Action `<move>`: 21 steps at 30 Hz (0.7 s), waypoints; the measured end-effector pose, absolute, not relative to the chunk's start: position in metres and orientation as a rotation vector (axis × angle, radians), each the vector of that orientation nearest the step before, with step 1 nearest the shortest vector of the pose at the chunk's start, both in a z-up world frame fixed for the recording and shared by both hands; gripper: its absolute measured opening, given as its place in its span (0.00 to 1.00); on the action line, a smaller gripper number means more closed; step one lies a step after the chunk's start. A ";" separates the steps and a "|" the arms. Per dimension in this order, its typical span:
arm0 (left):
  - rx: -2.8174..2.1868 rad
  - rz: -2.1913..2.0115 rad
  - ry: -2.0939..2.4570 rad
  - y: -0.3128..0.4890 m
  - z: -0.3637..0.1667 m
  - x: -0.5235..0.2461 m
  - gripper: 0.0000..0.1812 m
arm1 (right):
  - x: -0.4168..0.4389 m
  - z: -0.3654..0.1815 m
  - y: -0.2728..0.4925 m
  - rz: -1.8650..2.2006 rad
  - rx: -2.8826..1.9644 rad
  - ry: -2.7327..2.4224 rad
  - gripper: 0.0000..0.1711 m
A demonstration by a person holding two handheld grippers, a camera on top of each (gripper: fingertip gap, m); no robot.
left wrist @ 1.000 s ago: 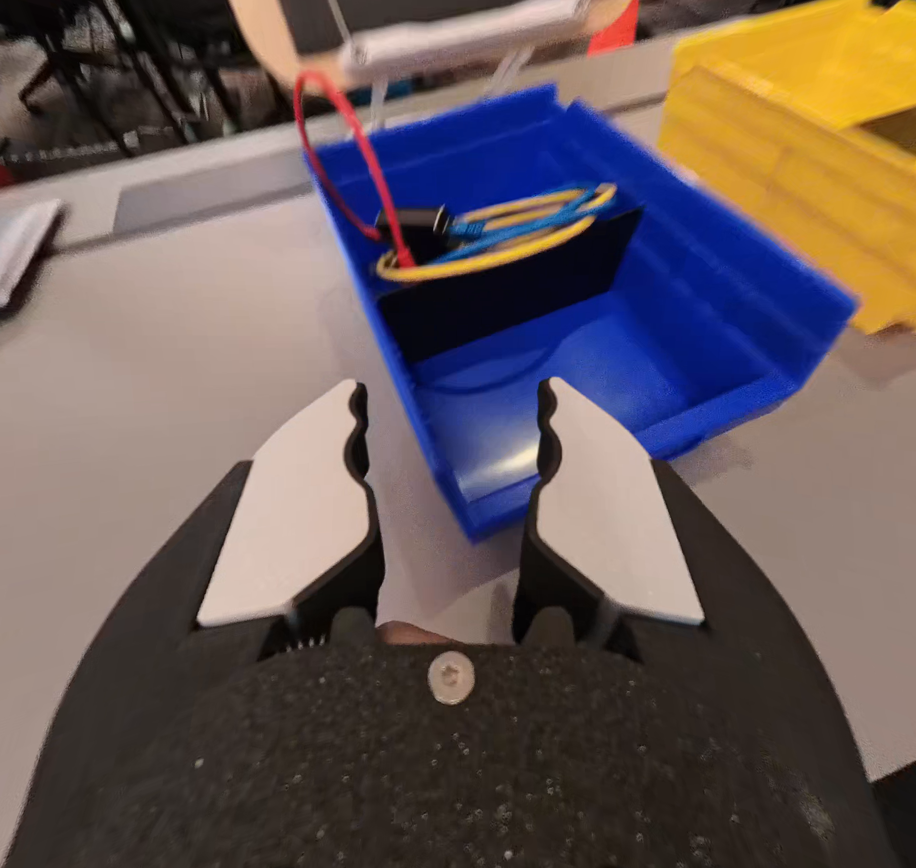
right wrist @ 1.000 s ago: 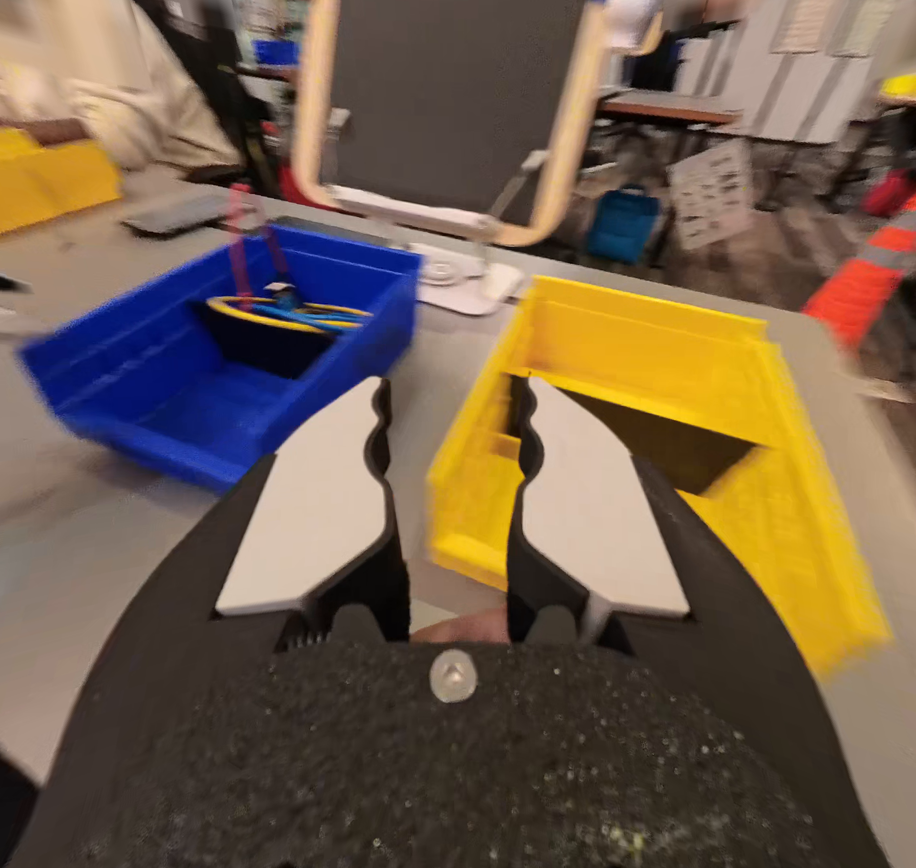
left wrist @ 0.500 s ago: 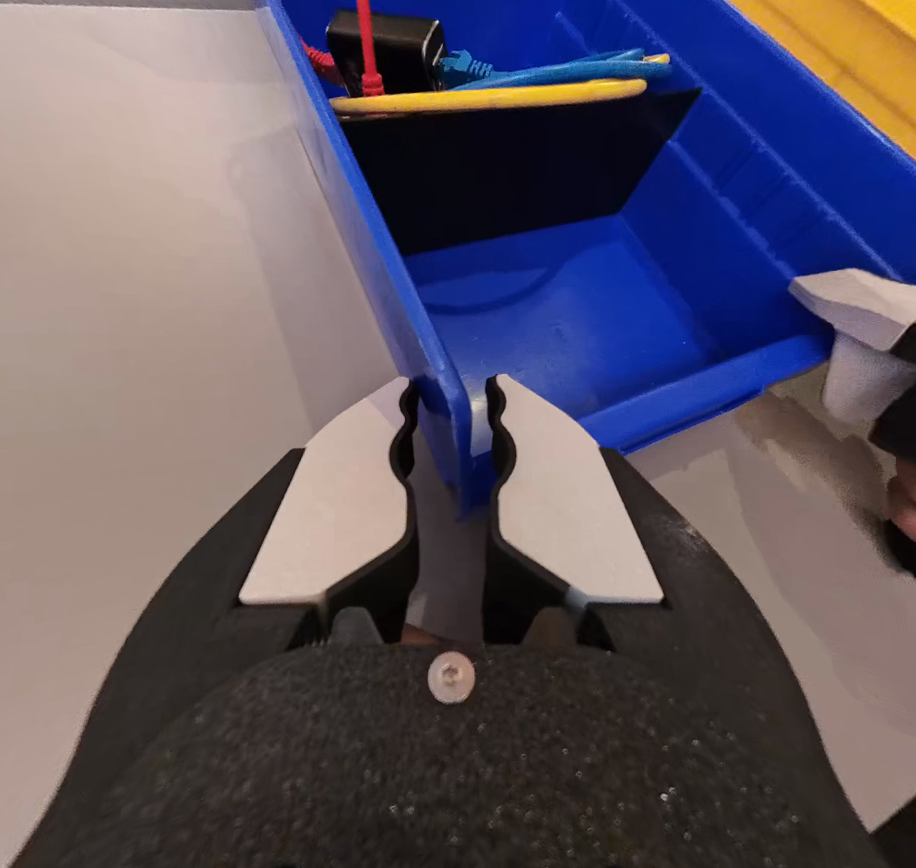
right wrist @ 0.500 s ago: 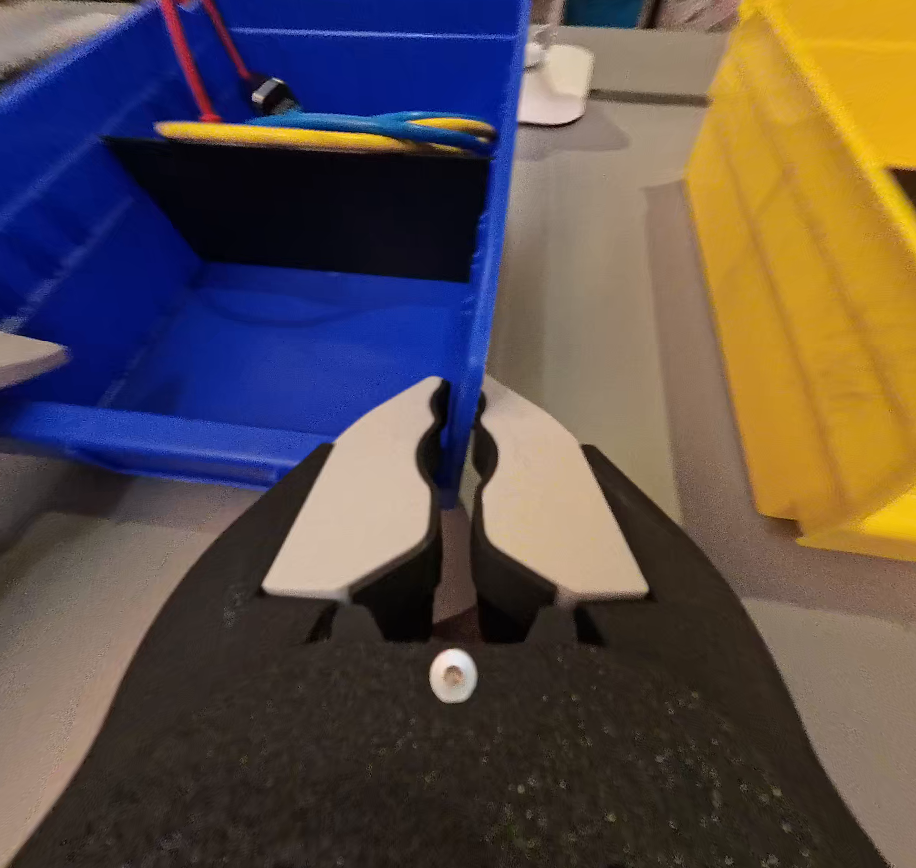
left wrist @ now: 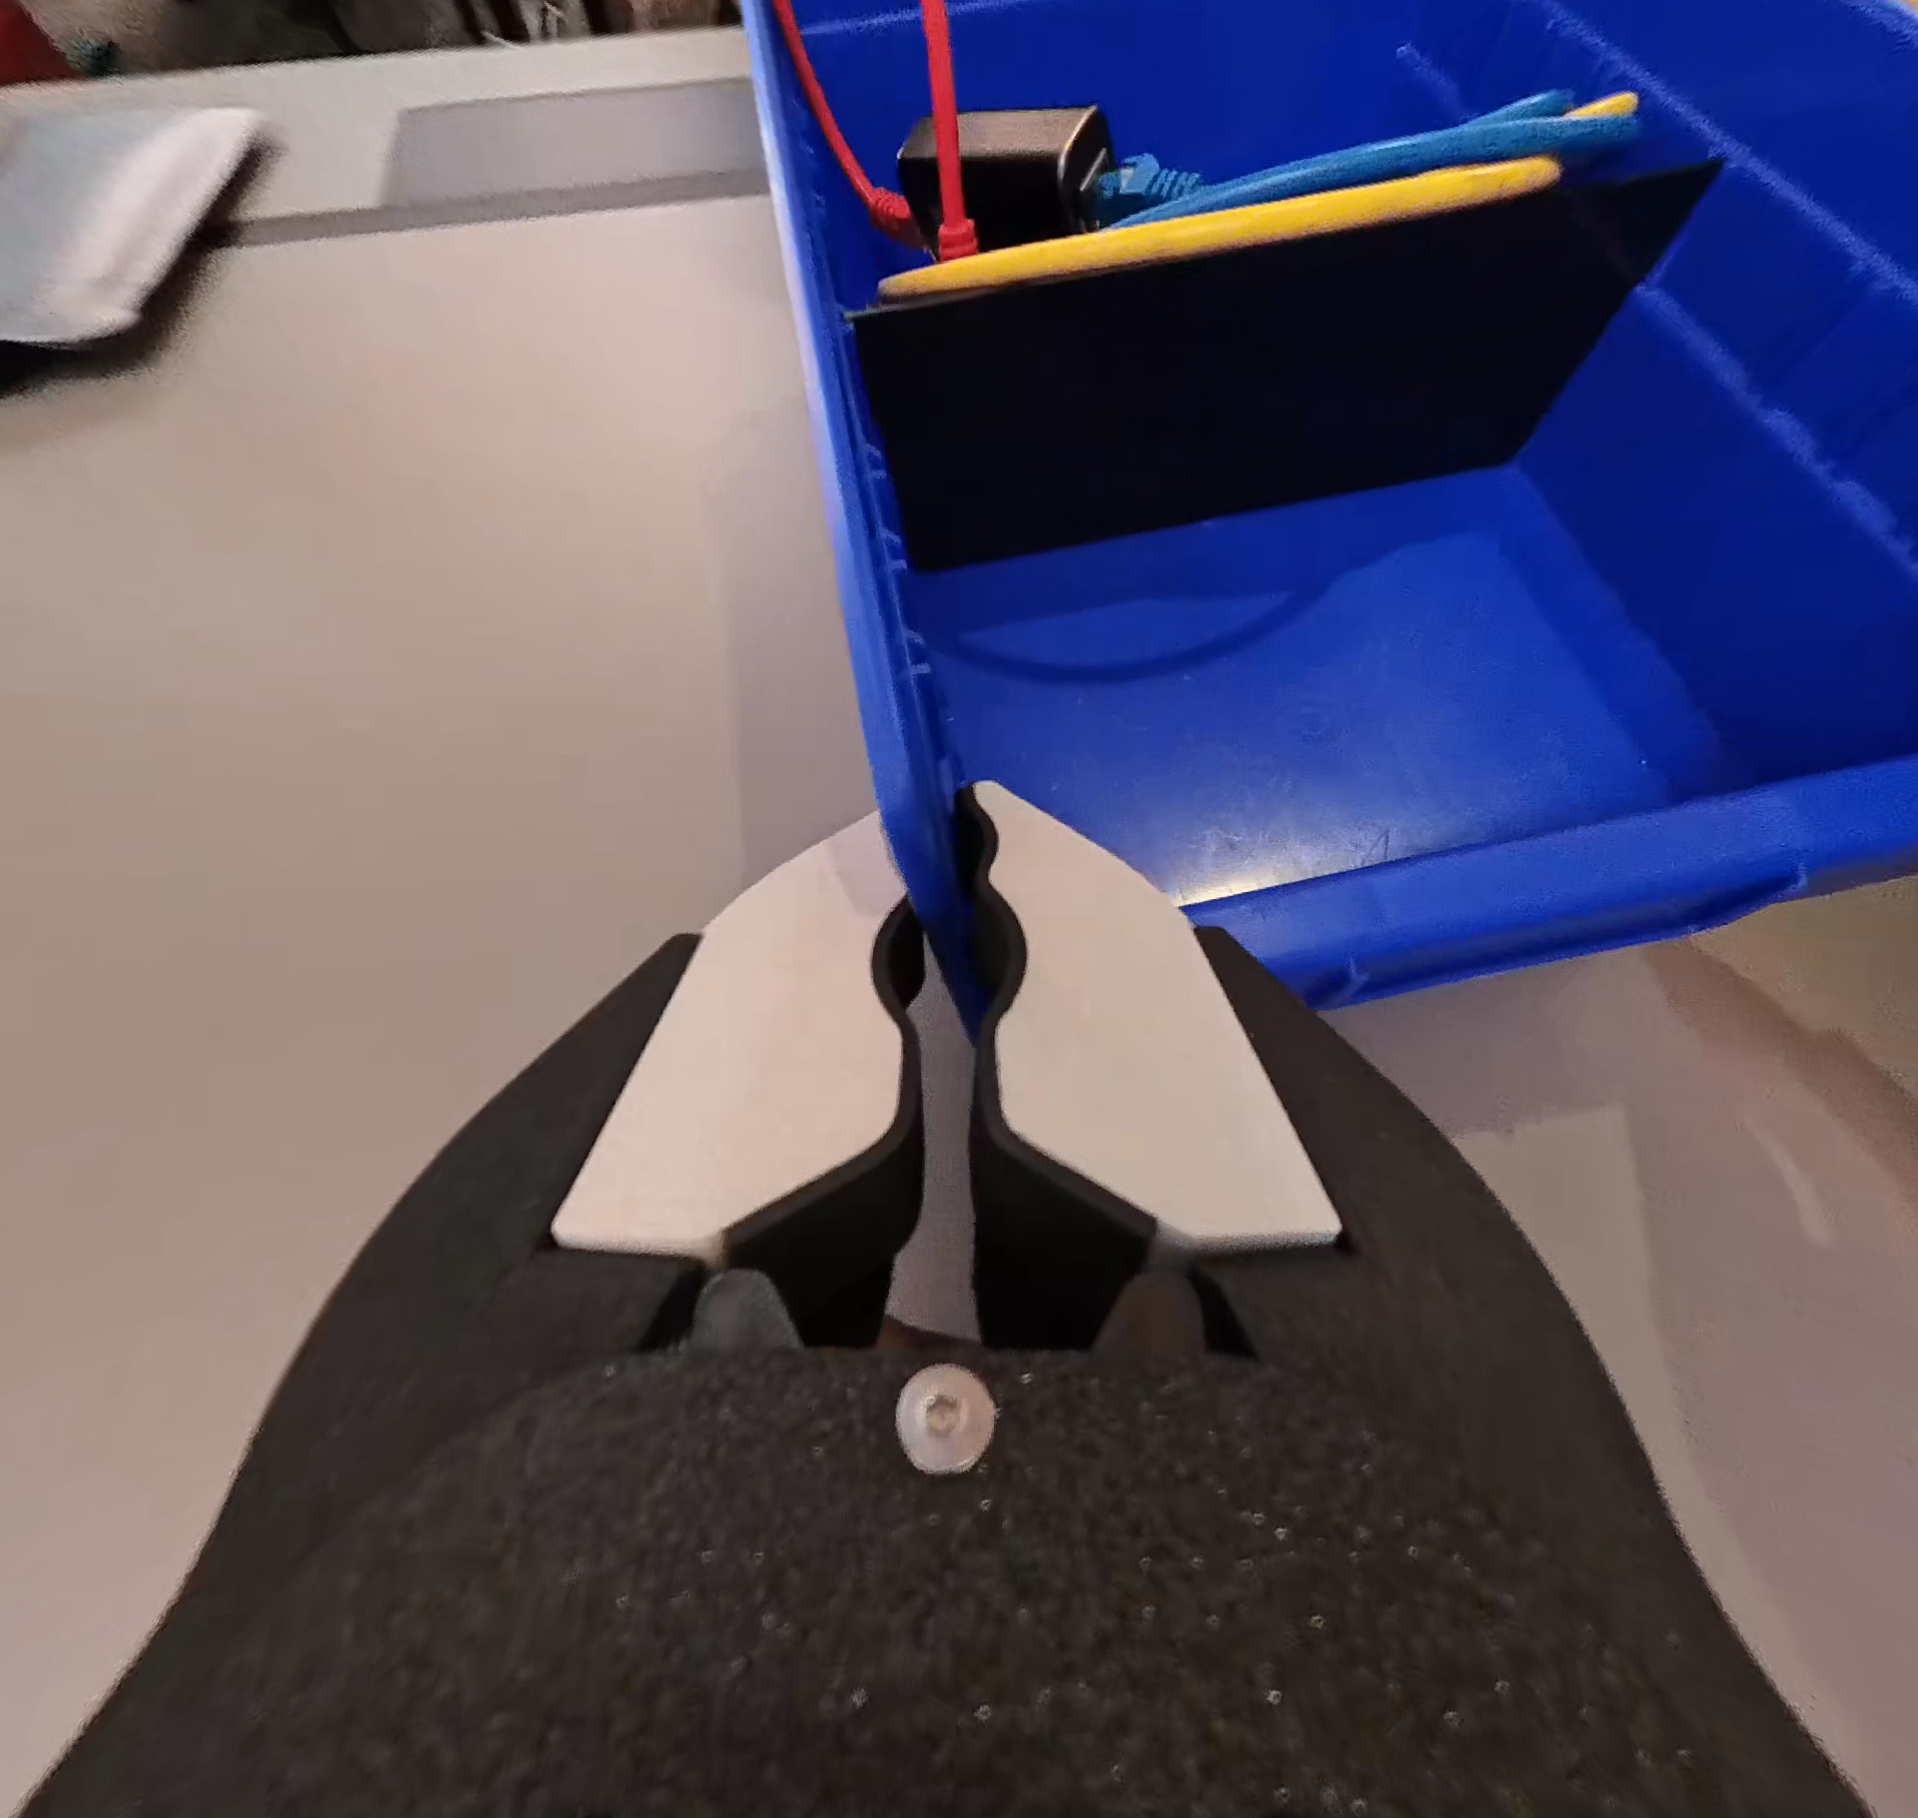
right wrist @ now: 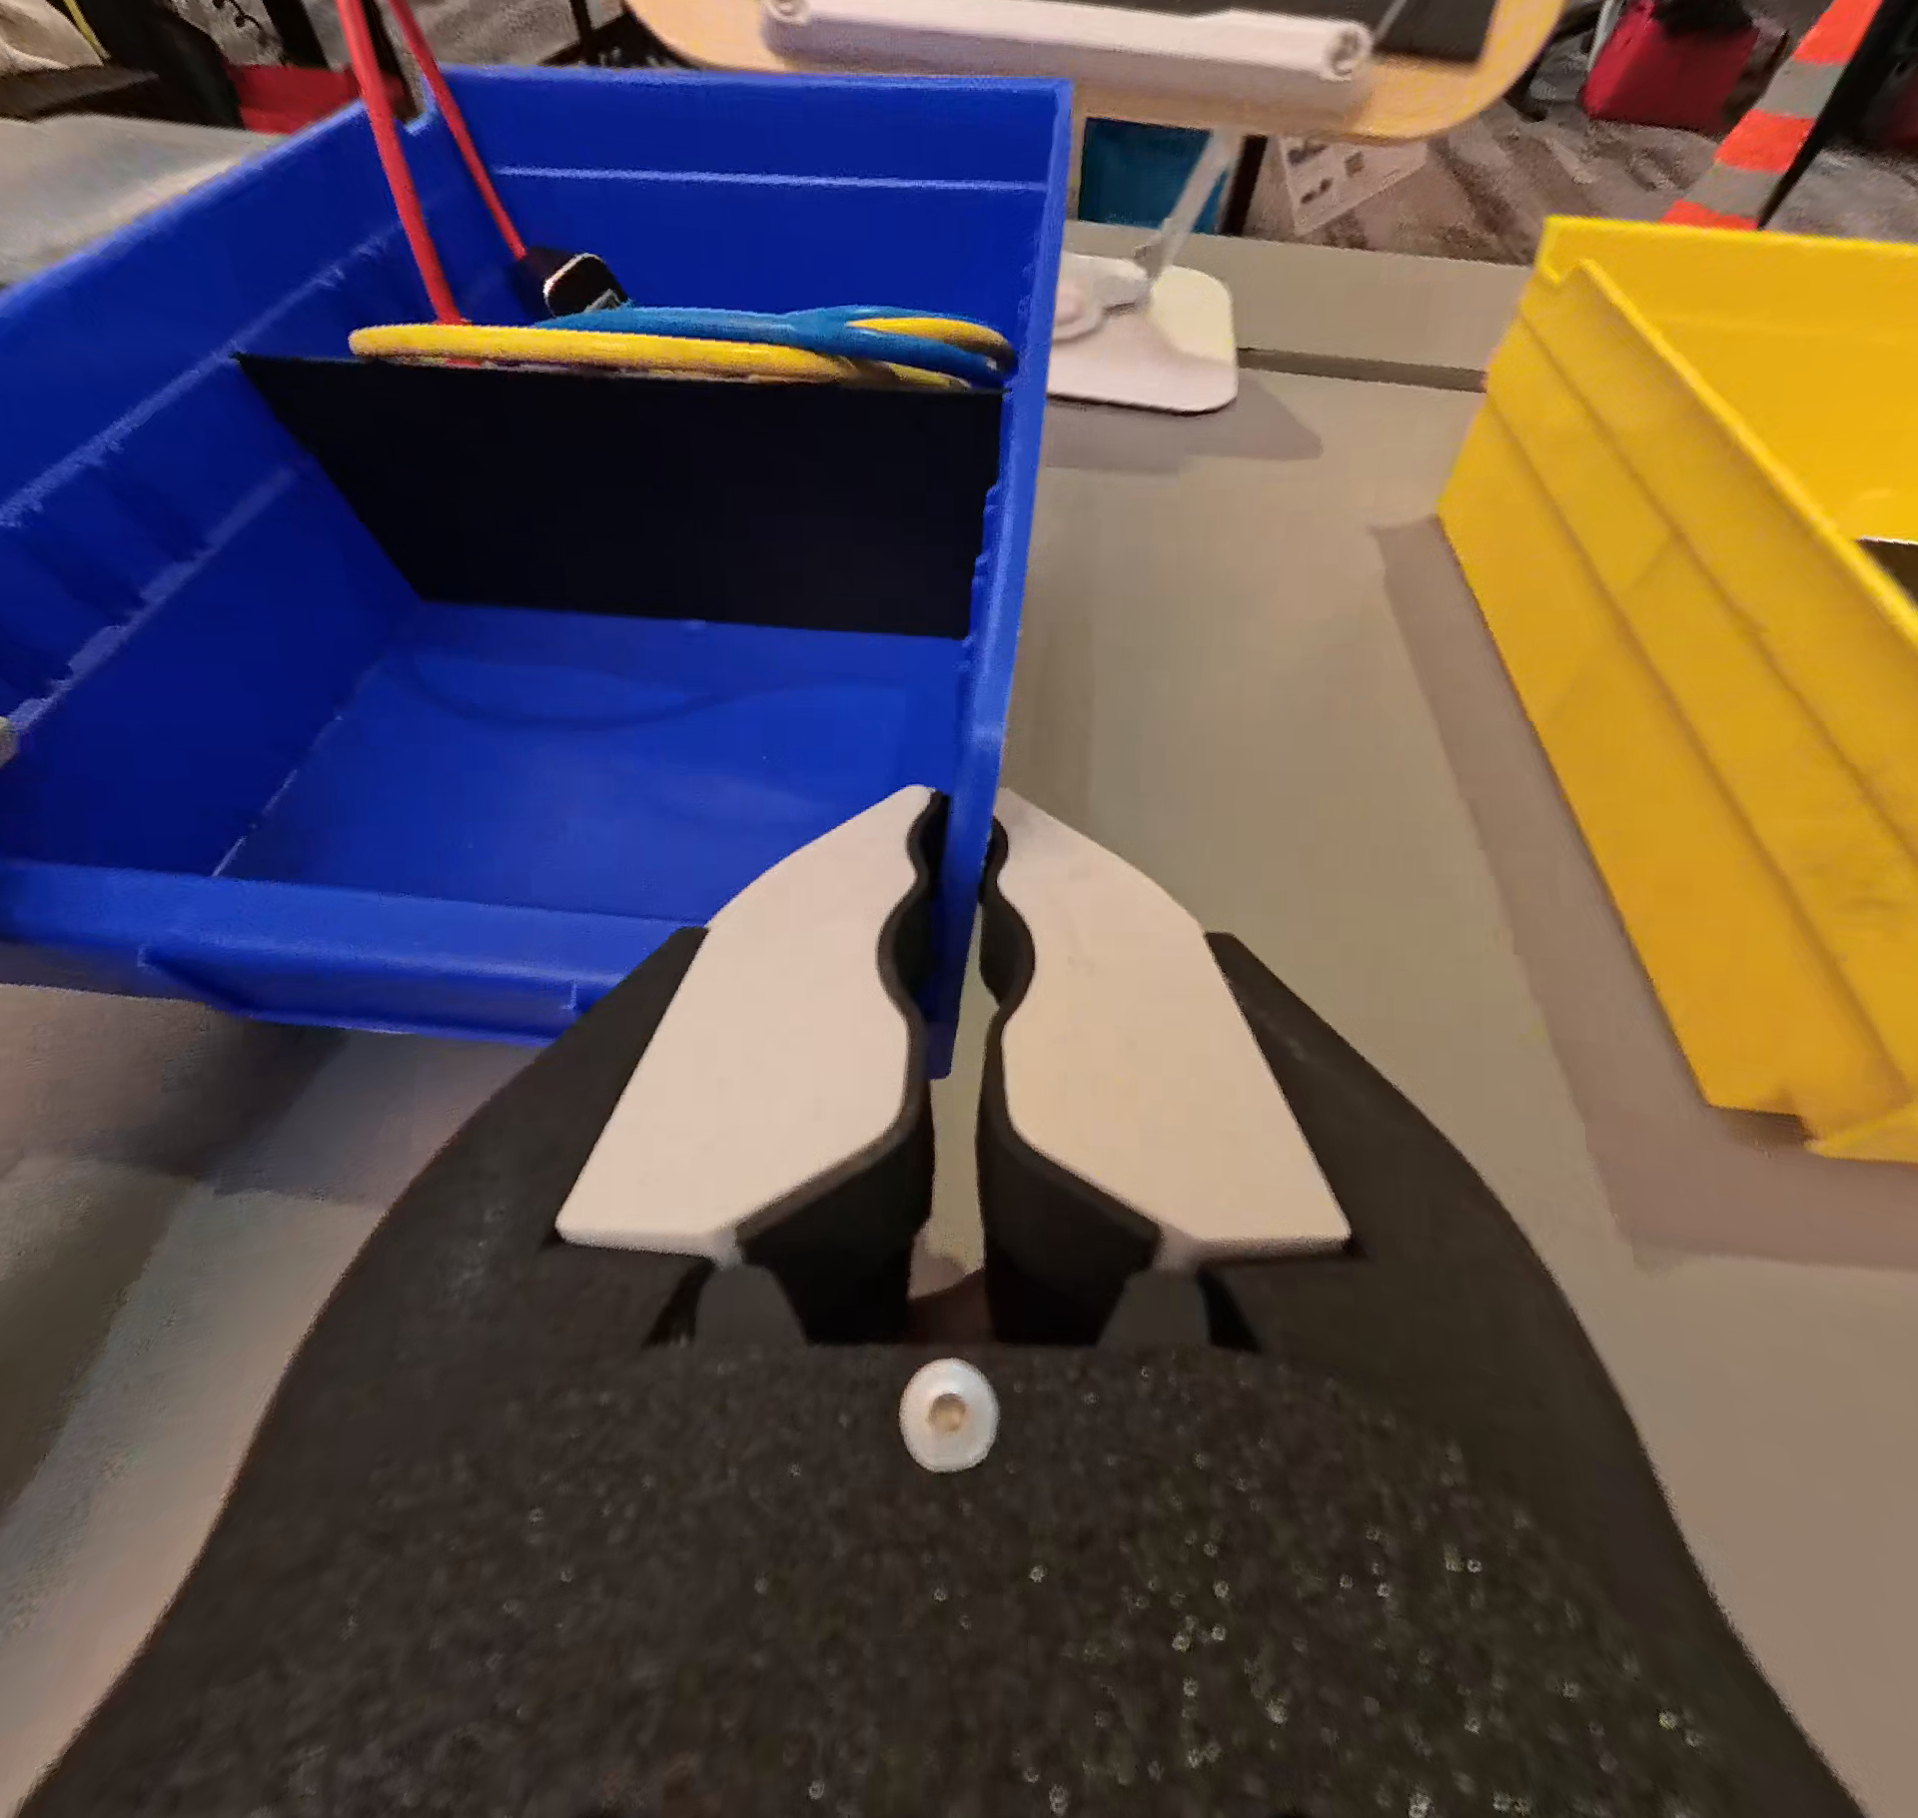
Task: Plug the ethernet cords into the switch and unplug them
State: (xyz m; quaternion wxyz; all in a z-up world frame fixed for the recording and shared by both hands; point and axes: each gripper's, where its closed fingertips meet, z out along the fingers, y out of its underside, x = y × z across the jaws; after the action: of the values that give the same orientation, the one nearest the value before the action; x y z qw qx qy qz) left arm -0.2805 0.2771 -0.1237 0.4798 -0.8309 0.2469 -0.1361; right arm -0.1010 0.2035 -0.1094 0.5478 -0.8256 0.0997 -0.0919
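Note:
A blue bin (left wrist: 1349, 896) (right wrist: 311, 928) stands on the grey table. A black divider (left wrist: 1225, 388) (right wrist: 644, 492) splits it. Behind the divider lie a small black switch (left wrist: 1002, 170) (right wrist: 579, 282), coiled yellow cords (left wrist: 1214, 227) (right wrist: 664, 348) and blue cords (left wrist: 1349, 160) (right wrist: 789, 326). Red cords (left wrist: 939, 56) (right wrist: 389, 118) run up out of the bin. My left gripper (left wrist: 934, 819) is shut on the bin's left side wall near its front corner. My right gripper (right wrist: 963, 819) is shut on the bin's right side wall near its front corner.
A yellow bin (right wrist: 1713, 689) stands to the right of the blue bin with a gap of grey table (right wrist: 1225, 678) between. A white lamp base (right wrist: 1152, 357) sits behind. A grey flat object (left wrist: 114, 211) lies at the far left. The bin's front compartment (left wrist: 1297, 699) holds nothing. The tips of one gripper are about 20 cm away from the tips of the other.
Both grippers moved in from above the table onto the blue bin's front corners and closed on its side walls. The views have tilted up a little since half a second ago.

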 end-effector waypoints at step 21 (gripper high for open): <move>-2.115 -0.296 0.401 0.347 -0.138 -0.451 0.02 | -0.274 -0.137 0.279 0.120 -2.062 -0.034 0.06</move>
State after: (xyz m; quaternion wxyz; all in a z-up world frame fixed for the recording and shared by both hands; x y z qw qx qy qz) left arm -0.4512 0.3475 -0.1380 0.4654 -0.8615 0.1634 -0.1204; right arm -0.2736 0.2793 -0.1372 0.5123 -0.8573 -0.0140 0.0499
